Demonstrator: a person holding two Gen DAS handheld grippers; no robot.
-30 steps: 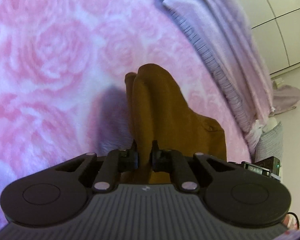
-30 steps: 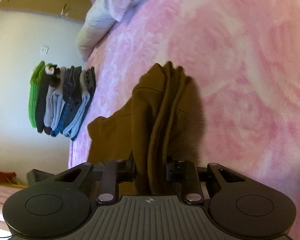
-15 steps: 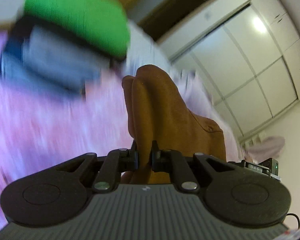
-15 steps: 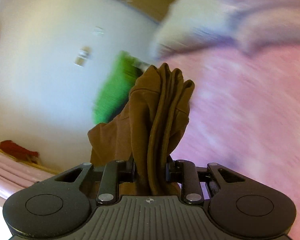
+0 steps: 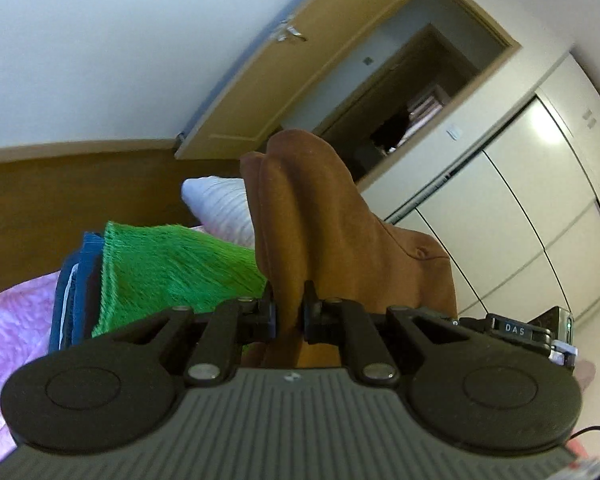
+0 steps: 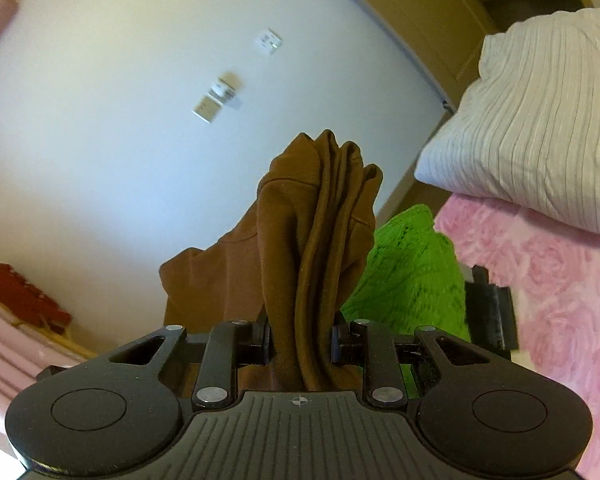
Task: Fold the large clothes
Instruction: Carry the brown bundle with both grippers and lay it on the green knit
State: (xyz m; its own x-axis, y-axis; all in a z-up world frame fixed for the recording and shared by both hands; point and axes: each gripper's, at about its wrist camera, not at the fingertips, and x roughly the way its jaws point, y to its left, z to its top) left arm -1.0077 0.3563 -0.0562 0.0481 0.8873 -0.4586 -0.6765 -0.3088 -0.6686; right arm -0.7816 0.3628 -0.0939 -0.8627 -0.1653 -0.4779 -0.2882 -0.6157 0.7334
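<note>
The brown garment [image 5: 316, 216] is showing as a soft, matte rust-brown cloth, bunched into thick folds; in the right wrist view [image 6: 320, 240] it is gathering into several narrow vertical pleats, with a looser flap sagging toward 8 o'clock. It is hanging in the air between the two grippers, off the bed. In both views its long axis is running from 6 o'clock at the jaws up toward 12 o'clock, its rounded folded end pointing away from the camera.

The left gripper [image 5: 287, 312] is clamping a thin fold of the garment, jaws nearly together. The right gripper [image 6: 300, 342] is pinching a thicker bundle of the same cloth, jaws standing a little wider around it.

Just behind the cloth, at 9 o'clock in the left view, a fuzzy green item [image 5: 172, 264] is lying on top of a stack of folded dark blue clothes [image 5: 76, 292], on the pink rose-patterned blanket [image 6: 560, 300]. A white ribbed pillow [image 6: 540, 120] is resting at 2 o'clock in the right view. A wooden door [image 5: 312, 72] is standing open at 12 o'clock, with white wardrobe doors [image 5: 520, 220] at 3 o'clock. The raised cloth is blocking the middle of both views.
</note>
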